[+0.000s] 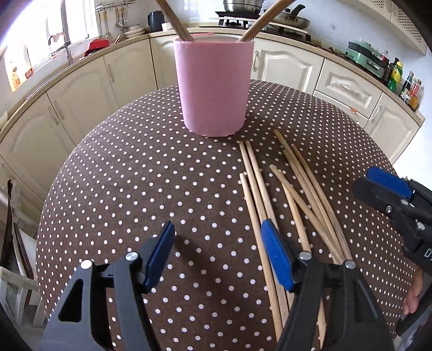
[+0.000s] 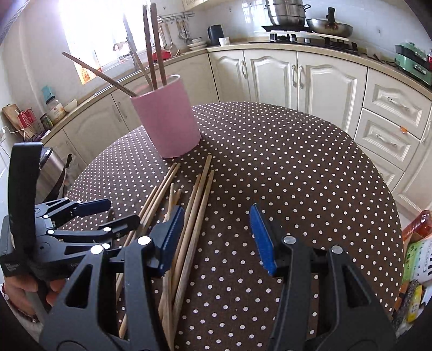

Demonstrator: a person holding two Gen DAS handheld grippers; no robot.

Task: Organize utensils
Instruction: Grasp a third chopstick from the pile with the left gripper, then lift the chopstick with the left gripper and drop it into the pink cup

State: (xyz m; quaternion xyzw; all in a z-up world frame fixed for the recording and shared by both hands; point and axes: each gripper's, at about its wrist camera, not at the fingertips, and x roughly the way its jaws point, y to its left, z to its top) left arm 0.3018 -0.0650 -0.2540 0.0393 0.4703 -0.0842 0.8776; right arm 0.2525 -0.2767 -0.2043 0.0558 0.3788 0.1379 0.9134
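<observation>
A pink cylindrical holder (image 1: 214, 86) (image 2: 166, 118) stands upright on the polka-dot table (image 1: 135, 172) (image 2: 297, 162), with several wooden chopsticks (image 2: 154, 48) leaning inside it. Several loose wooden chopsticks (image 1: 297, 194) (image 2: 189, 210) lie in a fan on the cloth in front of the holder. My left gripper (image 1: 217, 229) hovers open just left of that pile, nothing between its blue pads. My right gripper (image 2: 216, 216) is open too, its left pad above the pile's right side. In the right wrist view the left gripper (image 2: 89, 213) shows at the far left, held by a hand (image 2: 19, 291).
Cream kitchen cabinets (image 2: 297, 75) and a counter curve behind the table, with a stove, a pot and a pan (image 2: 329, 25). A green appliance and bottles (image 1: 399, 75) stand on the right counter. Packets (image 2: 415, 259) sit beyond the table's right edge.
</observation>
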